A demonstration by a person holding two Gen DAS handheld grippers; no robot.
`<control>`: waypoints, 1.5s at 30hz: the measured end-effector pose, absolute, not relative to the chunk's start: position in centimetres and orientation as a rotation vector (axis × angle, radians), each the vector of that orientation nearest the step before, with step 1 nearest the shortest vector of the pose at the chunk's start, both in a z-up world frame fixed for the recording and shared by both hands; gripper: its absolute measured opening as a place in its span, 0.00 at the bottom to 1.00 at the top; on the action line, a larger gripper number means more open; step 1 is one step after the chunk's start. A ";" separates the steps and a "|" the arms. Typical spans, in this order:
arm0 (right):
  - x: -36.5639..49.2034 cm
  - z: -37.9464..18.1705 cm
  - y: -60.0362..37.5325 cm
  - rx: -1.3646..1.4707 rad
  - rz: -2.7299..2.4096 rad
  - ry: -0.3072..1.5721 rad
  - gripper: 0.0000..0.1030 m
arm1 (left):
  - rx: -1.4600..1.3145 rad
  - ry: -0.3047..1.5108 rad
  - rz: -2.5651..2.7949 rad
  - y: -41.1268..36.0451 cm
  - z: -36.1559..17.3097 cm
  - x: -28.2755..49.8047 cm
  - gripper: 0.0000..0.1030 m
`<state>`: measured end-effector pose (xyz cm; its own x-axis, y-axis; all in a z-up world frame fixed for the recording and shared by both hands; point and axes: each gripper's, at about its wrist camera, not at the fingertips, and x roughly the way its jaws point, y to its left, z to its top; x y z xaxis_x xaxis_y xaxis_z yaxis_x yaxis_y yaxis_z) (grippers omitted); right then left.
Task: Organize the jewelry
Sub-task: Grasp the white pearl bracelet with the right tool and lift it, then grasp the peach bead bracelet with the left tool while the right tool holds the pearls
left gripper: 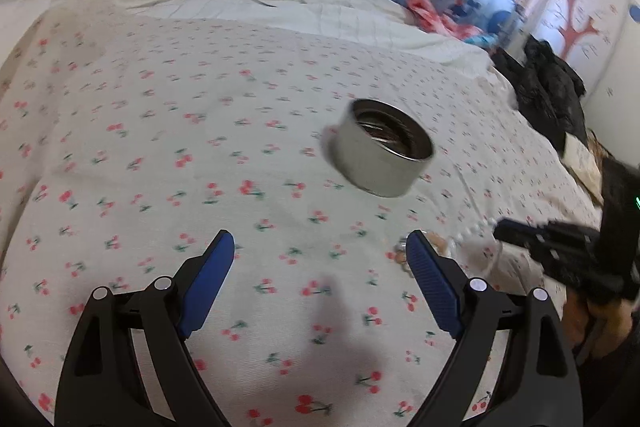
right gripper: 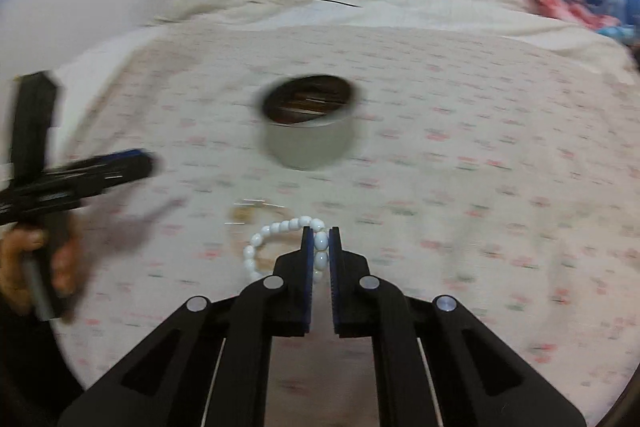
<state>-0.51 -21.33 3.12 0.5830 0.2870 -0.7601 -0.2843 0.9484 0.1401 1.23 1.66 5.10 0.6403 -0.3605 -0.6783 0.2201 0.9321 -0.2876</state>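
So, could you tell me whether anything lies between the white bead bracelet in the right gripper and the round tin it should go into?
Nothing visible does. The right gripper is closed on the white bead bracelet, and only bare cherry-print bedsheet lies between it and the open round tin. The left gripper sits off to the side, open, clear of that path.

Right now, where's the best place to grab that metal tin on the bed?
Grip the metal tin across its round side wall, coming from above and in front. It stands upright with its mouth open, and the open left tongs look wide enough to span it.
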 end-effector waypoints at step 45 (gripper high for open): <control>-0.2 1.8 -19.9 -0.170 0.206 0.826 0.08 | 0.142 0.899 -0.308 -4.3 2.5 3.3 0.11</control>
<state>-0.17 -19.89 1.80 0.6599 0.1148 -0.7425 -0.2470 0.9665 -0.0701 3.26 -4.33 2.48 0.5818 -0.2041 -0.7873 0.3219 0.9467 -0.0076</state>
